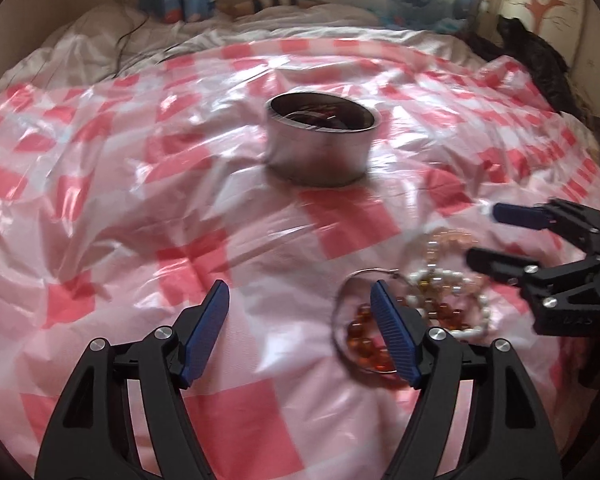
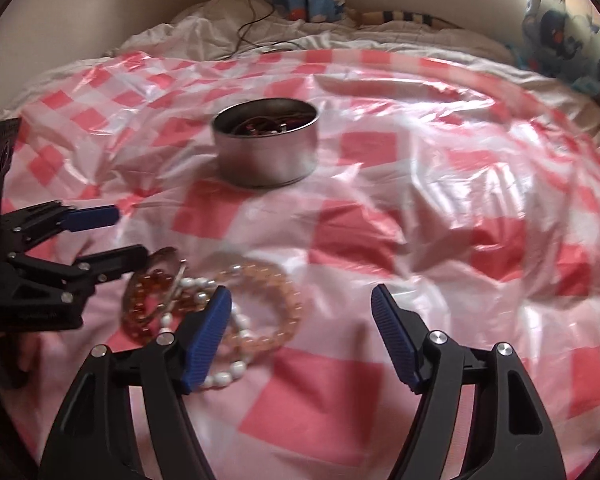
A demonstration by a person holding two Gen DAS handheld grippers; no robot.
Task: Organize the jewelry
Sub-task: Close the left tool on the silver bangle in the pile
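Both claws, left claw [image 1: 300, 310] and right claw [image 2: 302, 316], tip down, released and holding nothing. The bracelets [image 2: 220, 304] lie between them on the bed's checked sheet [image 2: 420, 208], near the round tin [image 2: 266, 144].

Round silver tin [image 2: 266, 148], upright, lid off, dark jewelry bits inside; sits well ahead of both grippers. Bracelet pile lies flat just beside right gripper [image 2: 300, 320], at its left fingertip: amber bead bracelet [image 2: 140, 304], white pearl bracelet [image 2: 228, 374], pale peach bead bracelet [image 2: 278, 300], thin wire hoop [image 1: 340, 312], all overlapping.
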